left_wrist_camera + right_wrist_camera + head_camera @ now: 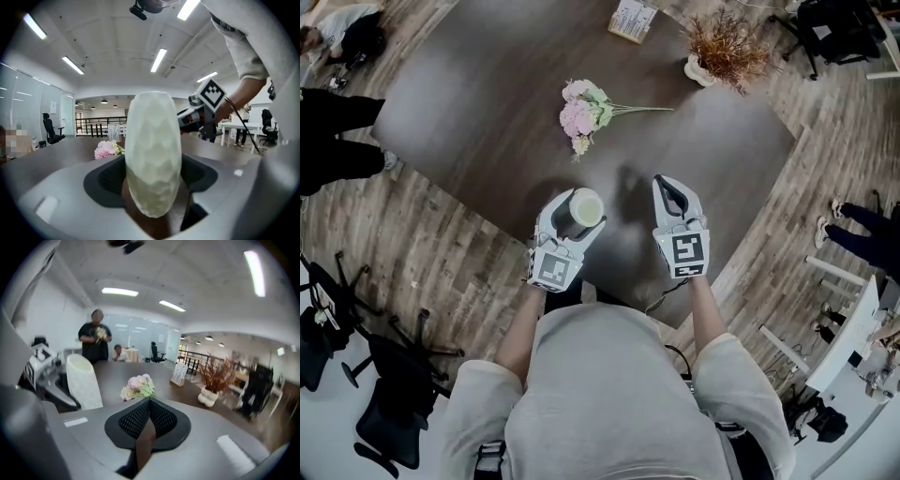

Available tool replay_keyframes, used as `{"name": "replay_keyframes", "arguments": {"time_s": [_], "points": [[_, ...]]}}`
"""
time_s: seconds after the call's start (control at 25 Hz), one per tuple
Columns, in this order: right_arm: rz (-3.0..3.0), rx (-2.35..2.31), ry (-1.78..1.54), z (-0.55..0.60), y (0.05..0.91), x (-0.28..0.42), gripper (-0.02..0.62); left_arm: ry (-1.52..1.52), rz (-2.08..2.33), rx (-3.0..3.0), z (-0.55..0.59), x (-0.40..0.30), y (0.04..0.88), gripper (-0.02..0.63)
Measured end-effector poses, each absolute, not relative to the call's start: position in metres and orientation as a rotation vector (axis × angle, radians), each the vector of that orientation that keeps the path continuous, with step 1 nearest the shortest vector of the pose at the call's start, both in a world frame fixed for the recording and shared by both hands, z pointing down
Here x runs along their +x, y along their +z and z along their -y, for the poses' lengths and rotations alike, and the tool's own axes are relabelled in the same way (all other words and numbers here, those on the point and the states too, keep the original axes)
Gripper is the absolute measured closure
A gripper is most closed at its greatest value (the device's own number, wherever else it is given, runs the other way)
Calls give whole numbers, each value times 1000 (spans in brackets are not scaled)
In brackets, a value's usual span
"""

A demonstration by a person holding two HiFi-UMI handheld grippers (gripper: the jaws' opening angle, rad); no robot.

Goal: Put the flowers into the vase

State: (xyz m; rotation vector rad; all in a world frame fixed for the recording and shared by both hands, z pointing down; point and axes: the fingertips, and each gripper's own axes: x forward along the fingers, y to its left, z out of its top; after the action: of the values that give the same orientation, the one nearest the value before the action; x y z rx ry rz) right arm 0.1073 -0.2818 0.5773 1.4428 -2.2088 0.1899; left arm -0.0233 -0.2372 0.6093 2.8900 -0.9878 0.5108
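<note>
vase point(586, 207) is gripped in the left tongs point(573, 225) at the near edge of the surface point(478, 131); right tongs point(672, 193) are shut, empty. flowers point(581, 112) are seen lying mid-surface, well apart from it, so nothing is inserted yet.

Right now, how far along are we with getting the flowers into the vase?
Nothing is done yet: the flowers lie on the table, untouched. In hand: the left hand-held gripper has its jaws around the vase, apparently gripping it. The right hand-held gripper is shut and empty. Left: pick up the flowers and set their stems in the vase.
</note>
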Motion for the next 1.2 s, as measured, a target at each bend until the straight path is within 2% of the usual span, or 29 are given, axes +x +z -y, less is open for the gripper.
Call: {"name": "replay_keyframes", "arguments": {"time_s": [0.16,0.28,0.4,0.48,0.88,1.2], "points": [[1792,1107,-486,301,602,103,595,512,971,2888,239,-22,611,253],[1680,1014,-633,313,614,95,586,513,976,2899,237,-23,616,253],[1756,952,-496,323,637,88,437,514,973,2890,235,-21,612,253],[1768,893,-430,334,656,89,393,509,969,2885,235,-20,609,253],[1667,727,-381,425,701,93,396,490,991,2883,235,-17,608,253],[1626,653,-388,455,723,84,471,495,994,2873,238,-20,608,254]]}}
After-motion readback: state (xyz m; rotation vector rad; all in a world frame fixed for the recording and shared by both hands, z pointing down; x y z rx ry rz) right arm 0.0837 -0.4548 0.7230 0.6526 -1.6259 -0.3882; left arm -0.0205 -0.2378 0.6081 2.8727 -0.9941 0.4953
